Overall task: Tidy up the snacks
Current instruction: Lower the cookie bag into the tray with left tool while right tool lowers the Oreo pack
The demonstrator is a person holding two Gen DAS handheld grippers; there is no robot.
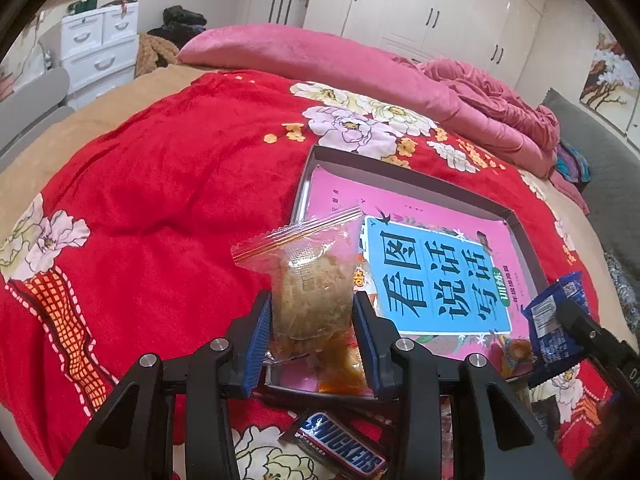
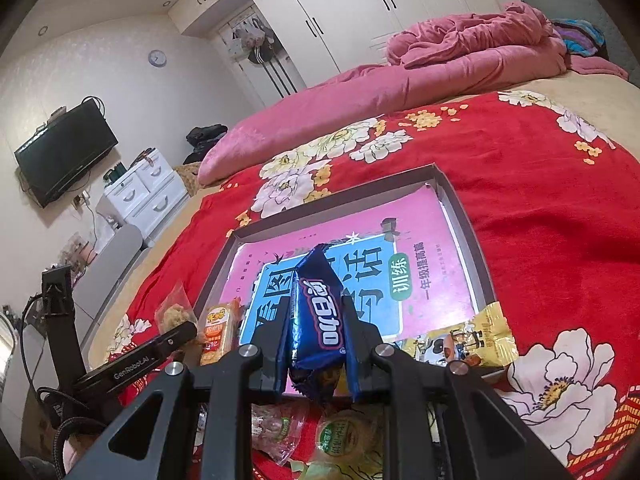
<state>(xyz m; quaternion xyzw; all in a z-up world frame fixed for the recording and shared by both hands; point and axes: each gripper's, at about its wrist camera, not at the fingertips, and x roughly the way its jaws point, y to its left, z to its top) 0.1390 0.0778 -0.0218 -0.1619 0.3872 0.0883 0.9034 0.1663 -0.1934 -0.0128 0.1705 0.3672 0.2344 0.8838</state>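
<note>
In the left wrist view my left gripper [image 1: 312, 320] is shut on a clear packet [image 1: 310, 276] with a brown crumbly snack inside, held upright over the near left corner of a shallow grey tray [image 1: 420, 178]. A pink and blue book [image 1: 436, 276] lies in the tray. My right gripper [image 2: 316, 340] is shut on a blue Oreo packet [image 2: 318, 312], which points over the tray's near edge [image 2: 460, 216]. From the left wrist, that blue packet [image 1: 552, 320] shows at the right. The left gripper's finger [image 2: 176, 336] with its clear packet [image 2: 174, 312] appears at the left.
A Snickers bar [image 1: 340, 446] lies on the red floral blanket [image 1: 160, 200] near me. An orange packet [image 2: 218, 332] and a yellow packet [image 2: 472, 340] rest at the tray's near corners. Two green-labelled clear packets [image 2: 280, 428] lie under the right gripper. Pink bedding [image 2: 460, 52] is piled beyond.
</note>
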